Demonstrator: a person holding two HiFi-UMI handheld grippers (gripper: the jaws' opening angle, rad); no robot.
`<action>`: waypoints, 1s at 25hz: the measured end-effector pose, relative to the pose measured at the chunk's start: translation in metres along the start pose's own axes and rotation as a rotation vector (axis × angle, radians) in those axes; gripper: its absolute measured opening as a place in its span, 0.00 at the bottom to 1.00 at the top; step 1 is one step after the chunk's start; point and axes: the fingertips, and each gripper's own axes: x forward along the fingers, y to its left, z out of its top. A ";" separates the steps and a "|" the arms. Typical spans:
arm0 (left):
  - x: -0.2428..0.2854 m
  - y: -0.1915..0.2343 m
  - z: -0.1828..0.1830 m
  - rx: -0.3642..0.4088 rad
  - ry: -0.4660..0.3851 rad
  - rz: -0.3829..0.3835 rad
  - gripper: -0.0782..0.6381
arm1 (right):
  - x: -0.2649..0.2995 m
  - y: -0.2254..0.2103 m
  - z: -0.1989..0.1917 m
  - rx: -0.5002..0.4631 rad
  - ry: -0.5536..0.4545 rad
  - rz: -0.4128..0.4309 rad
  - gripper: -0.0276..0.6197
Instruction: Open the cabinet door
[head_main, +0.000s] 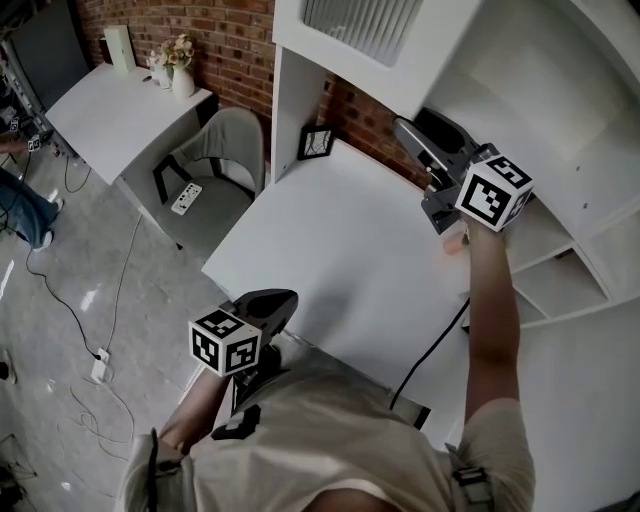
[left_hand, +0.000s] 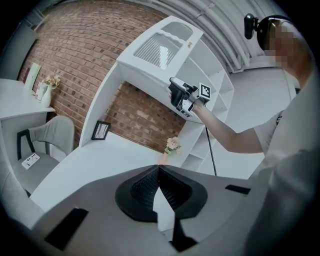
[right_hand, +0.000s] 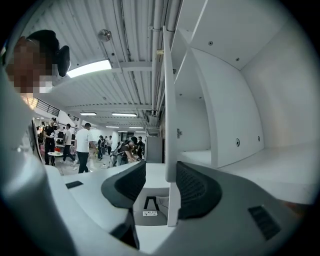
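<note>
The white cabinet door (head_main: 440, 50) with a slatted panel hangs above the desk. My right gripper (head_main: 408, 128) is raised to its lower edge. In the right gripper view the door's thin edge (right_hand: 170, 125) stands between the jaws of my right gripper (right_hand: 161, 167). It lies against the right pad (right_hand: 197, 187), and a gap shows at the left pad, so the gripper is open. Beyond the edge, the bare cabinet inside (right_hand: 225, 115) is visible. My left gripper (head_main: 275, 300) hangs low at the desk's near edge, shut and empty (left_hand: 159, 166). The left gripper view shows the right gripper (left_hand: 175, 87) at the door (left_hand: 160, 47).
The white desk (head_main: 330, 250) runs under the cabinet, with a small picture frame (head_main: 315, 143) at its back. A grey chair (head_main: 220, 150) stands to the left. Open shelves (head_main: 560, 270) rise at the right. A black cable (head_main: 430, 350) trails from my right arm. A small flower pot (left_hand: 172, 145) sits near the shelves.
</note>
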 end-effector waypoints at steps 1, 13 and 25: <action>0.002 -0.001 0.000 0.002 0.003 -0.004 0.13 | 0.001 0.001 -0.001 -0.005 -0.002 -0.006 0.33; 0.003 -0.006 0.002 0.012 0.006 -0.005 0.13 | 0.011 0.029 -0.002 -0.052 -0.019 0.038 0.35; -0.006 0.002 0.004 0.002 -0.008 0.011 0.13 | 0.028 0.053 -0.002 -0.121 0.004 0.040 0.41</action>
